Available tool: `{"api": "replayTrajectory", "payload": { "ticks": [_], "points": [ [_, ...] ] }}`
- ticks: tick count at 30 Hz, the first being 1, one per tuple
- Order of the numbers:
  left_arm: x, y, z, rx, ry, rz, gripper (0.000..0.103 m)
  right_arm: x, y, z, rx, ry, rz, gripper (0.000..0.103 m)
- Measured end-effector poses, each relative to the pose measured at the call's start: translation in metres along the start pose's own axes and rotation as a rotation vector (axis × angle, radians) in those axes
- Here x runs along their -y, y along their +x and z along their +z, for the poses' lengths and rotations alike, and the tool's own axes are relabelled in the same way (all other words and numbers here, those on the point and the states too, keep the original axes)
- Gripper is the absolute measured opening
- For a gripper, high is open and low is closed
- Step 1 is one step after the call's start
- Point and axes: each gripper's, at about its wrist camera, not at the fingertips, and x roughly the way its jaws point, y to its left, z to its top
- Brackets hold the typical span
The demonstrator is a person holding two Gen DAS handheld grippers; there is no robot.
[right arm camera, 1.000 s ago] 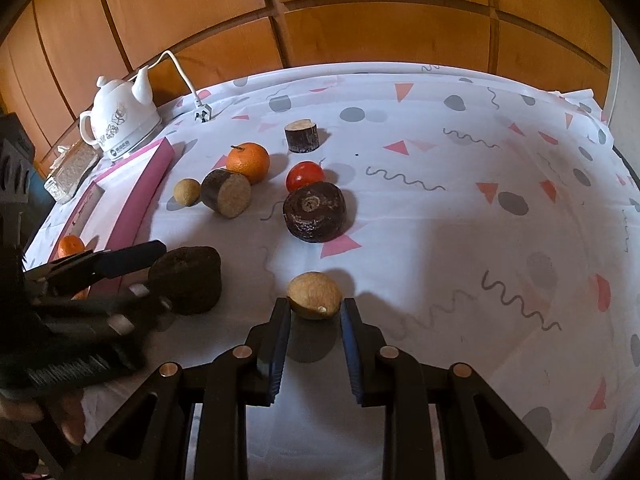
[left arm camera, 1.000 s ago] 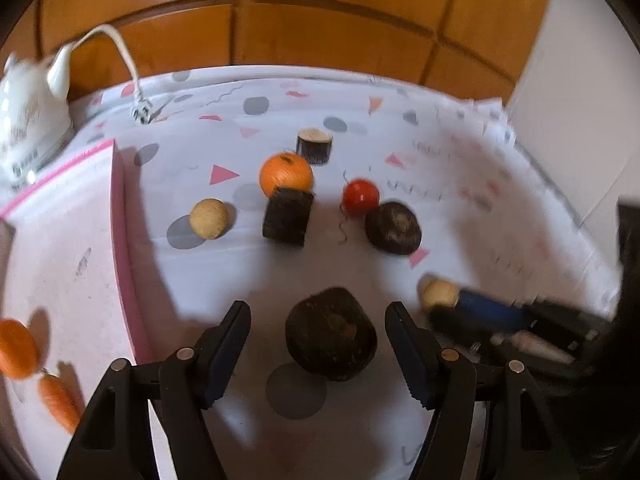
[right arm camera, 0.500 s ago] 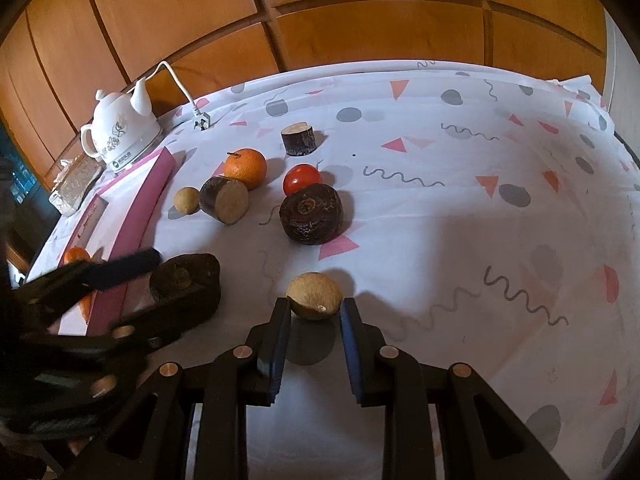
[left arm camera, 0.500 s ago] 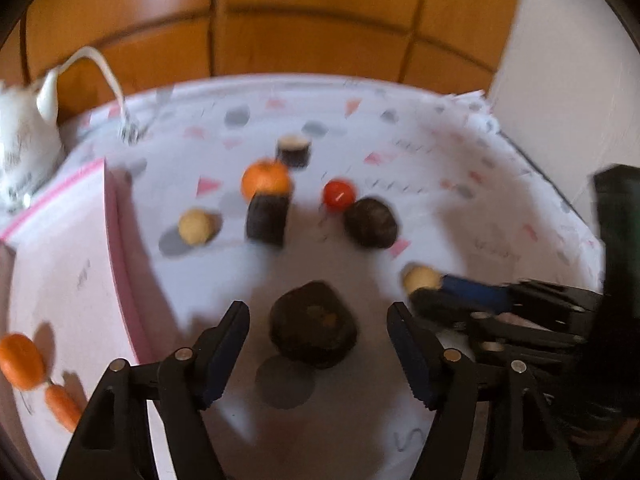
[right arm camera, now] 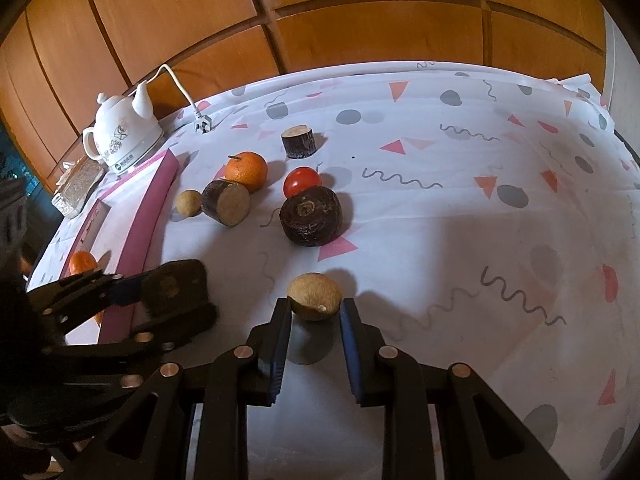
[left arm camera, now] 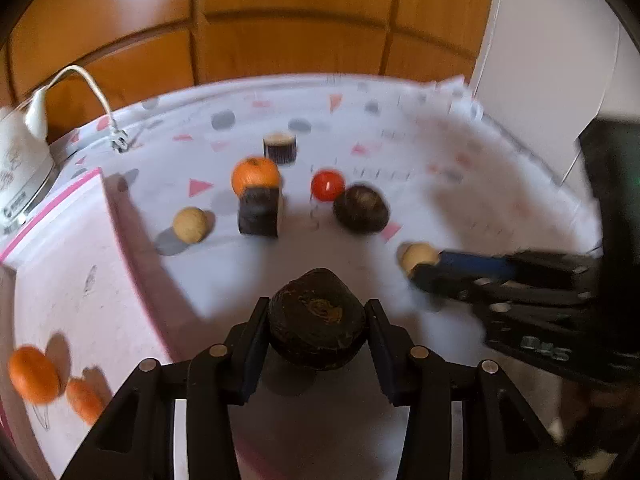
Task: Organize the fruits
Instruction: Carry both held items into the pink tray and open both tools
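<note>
White cloth (right arm camera: 460,216) patterned with grey dots, pink triangles and squiggles covers the desk, backed by orange wood panelling (right arm camera: 360,20). At nine o'clock in the right wrist view lies a pink-edged board (right arm camera: 150,208) bearing a small orange (right arm camera: 82,262); beyond it, at ten o'clock, stands a white kettle (right arm camera: 120,136) with a loose white cord (right arm camera: 182,88).

The left claw (left arm camera: 318,318) has just been closing, and its two blue-padded fingers now press both sides of a dark brown, flattened round fruit (left arm camera: 316,316), at six o'clock in the left wrist view. The shadow beneath suggests the fruit sits slightly off the cloth, though blur leaves this unsure.

The right claw (right arm camera: 314,308) is nearly shut, its fingers gripping a tan round fruit (right arm camera: 315,295) at six o'clock in its own view, low over the cloth.

Near the desk centre, loose items cluster: a second dark round fruit (right arm camera: 311,216) just in front of a red tomato (right arm camera: 302,181); at eleven o'clock from these, a larger orange (right arm camera: 246,170) touching a dark log piece (right arm camera: 226,202) lying on its side, pale cut face forward; a small tan ball (right arm camera: 188,202) just to the log's nine o'clock. A short upright log stub (right arm camera: 298,142) stands apart at twelve o'clock.
</note>
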Motion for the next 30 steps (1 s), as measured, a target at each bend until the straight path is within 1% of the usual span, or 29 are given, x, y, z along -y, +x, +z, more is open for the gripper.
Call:
{"api": "replayTrajectory", "payload": {
  "ticks": [4,7,8,9,12,16,18,20,21,22,23,25,27,30],
  "points": [
    [-0.013,-0.042,0.002,0.101,-0.078,-0.060,0.047,-0.005,-0.006,0.005,0.015,-0.006,0.004,0.025],
    [-0.034,-0.072,0.003,0.168,-0.157,-0.042,0.047,-0.015,-0.014,0.013,0.034,-0.024,0.029,0.025],
    [-0.042,-0.079,0.002,0.179,-0.184,-0.025,0.047,-0.024,-0.016,0.019,0.042,-0.041,0.045,0.025],
    [-0.055,-0.087,0.001,0.188,-0.223,0.011,0.047,-0.031,-0.017,0.022,0.046,-0.057,0.058,0.025],
    [-0.088,-0.100,-0.008,0.186,-0.312,0.111,0.047,-0.061,-0.018,0.032,0.049,-0.123,0.119,0.025],
    [-0.129,-0.106,-0.025,0.147,-0.425,0.238,0.047,-0.109,-0.011,0.037,0.025,-0.228,0.191,0.025],
    [-0.142,-0.108,-0.034,0.134,-0.465,0.259,0.047,-0.136,-0.005,0.037,0.007,-0.283,0.226,0.025],
    [-0.149,-0.109,-0.042,0.116,-0.487,0.305,0.047,-0.159,0.004,0.034,-0.020,-0.324,0.246,0.025],
    [-0.153,-0.109,-0.046,0.109,-0.499,0.316,0.047,-0.168,0.011,0.032,-0.040,-0.338,0.253,0.025],
    [-0.154,-0.109,-0.050,0.108,-0.507,0.311,0.048,-0.175,0.014,0.030,-0.054,-0.348,0.258,0.025],
    [-0.156,-0.109,-0.053,0.112,-0.520,0.315,0.050,-0.183,0.020,0.028,-0.070,-0.358,0.258,0.025],
    [-0.159,-0.112,-0.058,0.118,-0.528,0.339,0.059,-0.195,0.027,0.024,-0.091,-0.379,0.251,0.025],
    [-0.158,-0.115,-0.059,0.127,-0.530,0.338,0.064,-0.202,0.031,0.019,-0.104,-0.392,0.255,0.025],
    [-0.157,-0.120,-0.059,0.134,-0.525,0.366,0.067,-0.205,0.033,0.015,-0.115,-0.390,0.251,0.025]
  ]
}}
